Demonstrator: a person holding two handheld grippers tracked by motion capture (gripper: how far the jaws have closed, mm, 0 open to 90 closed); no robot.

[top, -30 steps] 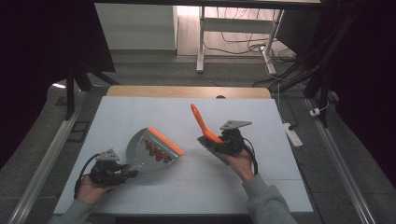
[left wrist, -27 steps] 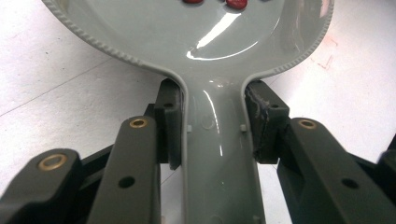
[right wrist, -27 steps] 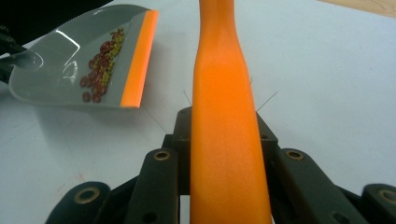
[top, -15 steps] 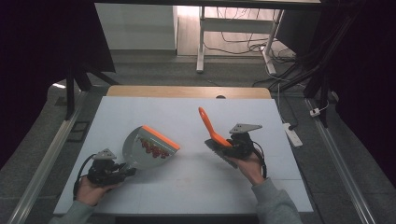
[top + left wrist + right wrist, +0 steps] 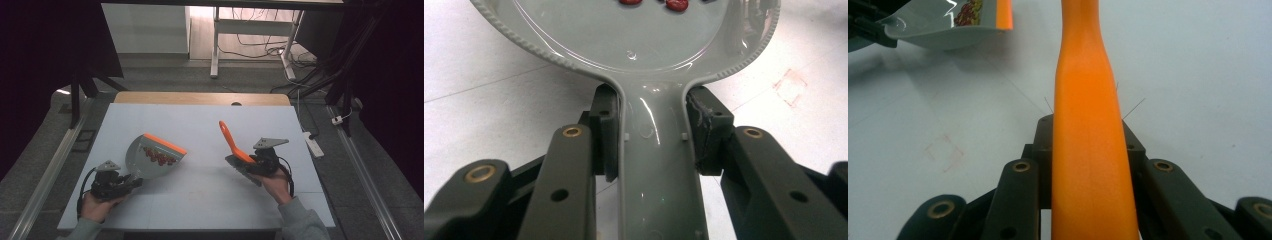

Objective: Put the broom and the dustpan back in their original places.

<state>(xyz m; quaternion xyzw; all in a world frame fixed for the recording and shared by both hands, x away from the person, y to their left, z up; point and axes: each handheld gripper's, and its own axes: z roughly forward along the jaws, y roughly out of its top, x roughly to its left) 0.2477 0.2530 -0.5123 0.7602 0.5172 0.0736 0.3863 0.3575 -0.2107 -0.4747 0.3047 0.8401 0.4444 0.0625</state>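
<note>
A grey dustpan [image 5: 150,159] with an orange front lip is tilted up at the left of the white table [image 5: 200,125], with small red pieces [image 5: 159,158] inside. My left gripper [image 5: 129,181] is shut on its grey handle [image 5: 654,165], a pad on each side. The red pieces [image 5: 676,4] lie near the pan's far end. To the right, my right gripper [image 5: 248,164] is shut on an orange-handled brush [image 5: 230,140] whose handle slants up and away. In the right gripper view the orange handle [image 5: 1088,125] runs between the jaws, and the dustpan [image 5: 943,22] lies at the upper left.
A wooden strip [image 5: 200,98] borders the table's far edge. A white power strip [image 5: 311,142] lies on the floor just off the right edge. Metal rails run along both sides. Bare tabletop separates the dustpan and brush.
My right gripper has carried the brush to the right, away from the dustpan. The left gripper and dustpan have stayed in place.
</note>
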